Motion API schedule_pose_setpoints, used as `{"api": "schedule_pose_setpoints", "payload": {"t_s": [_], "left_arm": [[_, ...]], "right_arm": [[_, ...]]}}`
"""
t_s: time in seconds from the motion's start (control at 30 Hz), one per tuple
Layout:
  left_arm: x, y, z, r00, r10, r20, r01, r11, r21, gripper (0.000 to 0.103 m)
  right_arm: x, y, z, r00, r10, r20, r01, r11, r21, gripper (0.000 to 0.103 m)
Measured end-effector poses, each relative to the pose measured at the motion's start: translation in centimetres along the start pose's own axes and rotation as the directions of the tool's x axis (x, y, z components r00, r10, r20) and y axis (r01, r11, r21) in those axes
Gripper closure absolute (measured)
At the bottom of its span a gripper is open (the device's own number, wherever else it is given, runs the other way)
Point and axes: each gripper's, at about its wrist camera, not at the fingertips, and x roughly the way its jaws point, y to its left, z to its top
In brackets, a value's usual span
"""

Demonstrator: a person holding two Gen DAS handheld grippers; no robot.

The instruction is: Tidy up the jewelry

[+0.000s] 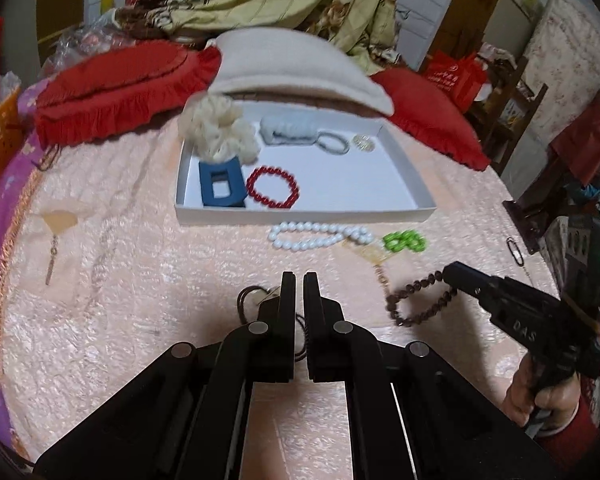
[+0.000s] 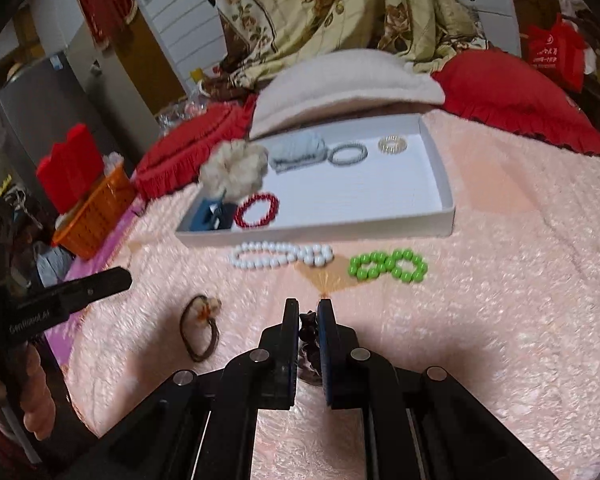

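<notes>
A white tray [image 1: 300,216] on the pink bedspread holds a red bead bracelet [image 1: 273,187], a blue hair claw [image 1: 221,189], a cream scrunchie [image 1: 219,128], a grey scrunchie, a grey bracelet and a small gold ring. In front of the tray lie a white bead bracelet [image 1: 320,235] and a green bead bracelet [image 1: 405,241]. My right gripper [image 2: 308,314] is shut on a brown bead bracelet [image 1: 420,300] and holds it just above the bedspread. My left gripper [image 1: 299,280] is shut and empty, over a brown hair tie [image 2: 202,330].
Red cushions [image 1: 116,88] and a cream pillow [image 1: 296,64] lie behind the tray. An orange basket [image 2: 96,212] stands at the bed's left edge. A fan-shaped hairpin [image 1: 58,226] lies on the left of the bedspread. A floral quilt is piled at the back.
</notes>
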Motion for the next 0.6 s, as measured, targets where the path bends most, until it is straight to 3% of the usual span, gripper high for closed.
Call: {"api": "schedule_pose_setpoints", "payload": {"t_s": [0.2, 0.37, 0.5, 0.6], "left_arm": [[0.9, -0.5, 0.1, 0.999, 0.017, -0.039, -0.015, 0.999, 0.043, 0.099], [6.0, 0.2, -1.9, 0.987, 0.021, -0.162, -0.022, 1.0, -0.004, 0.078], [9.2, -0.5, -2.9, 0.973, 0.042, -0.227, -0.043, 0.999, -0.002, 0.078], [10.2, -1.3, -2.9, 0.971, 0.087, -0.221, -0.083, 0.996, 0.028, 0.075]], "right_arm": [[-2.0, -0.5, 2.0, 0.999, 0.002, 0.034, -0.002, 1.0, 0.003, 0.094], [-1.9, -0.9, 1.5, 1.0, 0.006, 0.02, -0.006, 1.0, 0.014, 0.094], [-0.9, -1.4, 0.5, 1.0, 0.009, -0.012, -0.009, 1.0, 0.029, 0.094], [-0.7, -1.8, 0.3, 1.0, 0.012, -0.016, -0.012, 0.999, 0.039, 0.094]]}}
